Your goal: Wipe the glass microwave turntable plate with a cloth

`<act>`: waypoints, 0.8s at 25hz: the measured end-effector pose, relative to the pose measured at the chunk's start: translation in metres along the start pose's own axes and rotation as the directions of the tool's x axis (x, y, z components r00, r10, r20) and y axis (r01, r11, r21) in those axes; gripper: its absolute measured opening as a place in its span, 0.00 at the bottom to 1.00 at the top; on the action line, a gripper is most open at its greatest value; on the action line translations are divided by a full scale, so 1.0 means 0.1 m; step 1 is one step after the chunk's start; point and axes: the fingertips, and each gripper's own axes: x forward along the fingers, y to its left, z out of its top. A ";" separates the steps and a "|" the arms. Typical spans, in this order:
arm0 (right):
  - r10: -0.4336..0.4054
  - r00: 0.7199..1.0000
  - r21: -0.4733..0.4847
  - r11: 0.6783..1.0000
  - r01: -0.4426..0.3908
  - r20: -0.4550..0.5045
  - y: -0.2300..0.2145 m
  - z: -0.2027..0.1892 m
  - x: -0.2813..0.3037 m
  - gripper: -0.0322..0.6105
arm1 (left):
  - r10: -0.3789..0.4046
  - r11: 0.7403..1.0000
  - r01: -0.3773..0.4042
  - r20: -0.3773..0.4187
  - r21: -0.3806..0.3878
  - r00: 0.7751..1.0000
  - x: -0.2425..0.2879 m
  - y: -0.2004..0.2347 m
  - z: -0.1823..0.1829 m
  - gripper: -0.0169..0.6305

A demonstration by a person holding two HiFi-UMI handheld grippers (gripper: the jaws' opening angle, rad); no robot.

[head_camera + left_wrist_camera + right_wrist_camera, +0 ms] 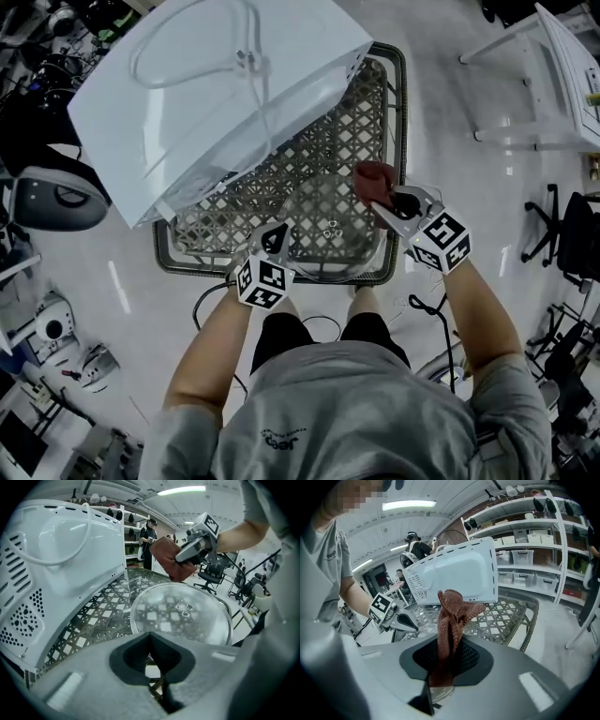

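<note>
The round glass turntable plate (328,223) lies flat on the lattice metal table (377,105), just in front of the white microwave (216,94). My right gripper (392,204) is shut on a reddish-brown cloth (374,178), held above the plate's right rim. The cloth (451,616) stands up bunched between the right jaws, and the cloth (168,557) hangs over the far side of the plate (180,613). My left gripper (275,240) is at the plate's near left rim. Its jaws (150,637) look shut, with nothing showing between them.
The microwave (56,559) lies tilted across the left half of the table. A white table (553,75) and office chairs (562,234) stand to the right. Shelves with bins (525,564) line the wall. A cable (211,300) lies on the floor by the table's front edge.
</note>
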 end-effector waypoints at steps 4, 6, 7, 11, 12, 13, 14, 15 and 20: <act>0.007 0.998 -0.136 0.991 -0.015 -0.054 0.09 0.14 0.17 0.17 | 0.015 1.000 -0.015 0.013 0.016 1.000 0.02 -0.05 0.00 0.02; 0.018 0.994 -0.248 0.968 -0.044 -0.106 0.19 0.20 0.35 0.17 | 0.015 1.000 -0.015 0.029 -0.004 0.999 0.01 -0.04 0.00 0.02; 0.019 0.990 -0.309 0.949 -0.062 -0.139 0.24 0.23 0.45 0.17 | 0.015 1.000 -0.015 0.035 -0.010 0.999 0.01 -0.04 0.01 0.02; 0.009 0.959 -0.481 0.864 -0.150 -0.283 0.41 0.20 0.89 0.17 | 0.017 1.000 -0.016 0.060 -0.019 0.998 -0.02 -0.04 0.03 0.02; 0.007 0.950 -0.505 0.846 -0.173 -0.314 0.45 0.17 0.98 0.17 | 0.016 1.000 -0.014 0.067 -0.024 0.998 -0.02 -0.05 0.03 0.02; 0.006 0.941 -0.524 0.829 -0.194 -0.338 0.48 0.15 1.07 0.17 | 0.014 1.000 -0.012 0.073 -0.028 0.997 -0.02 -0.04 0.04 0.02; 0.006 0.934 -0.539 0.815 -0.212 -0.358 0.51 0.13 1.15 0.17 | 0.013 0.999 -0.011 0.079 -0.032 0.997 -0.02 -0.04 0.04 0.02; 0.005 0.927 -0.553 0.802 -0.227 -0.374 0.54 0.12 1.22 0.17 | 0.014 0.999 -0.011 0.084 -0.033 0.996 -0.02 -0.04 0.04 0.02; -0.014 0.904 -0.577 0.774 -0.261 -0.427 0.56 0.01 1.42 0.17 | 0.026 0.999 -0.022 0.114 -0.031 0.993 -0.04 -0.04 0.05 0.02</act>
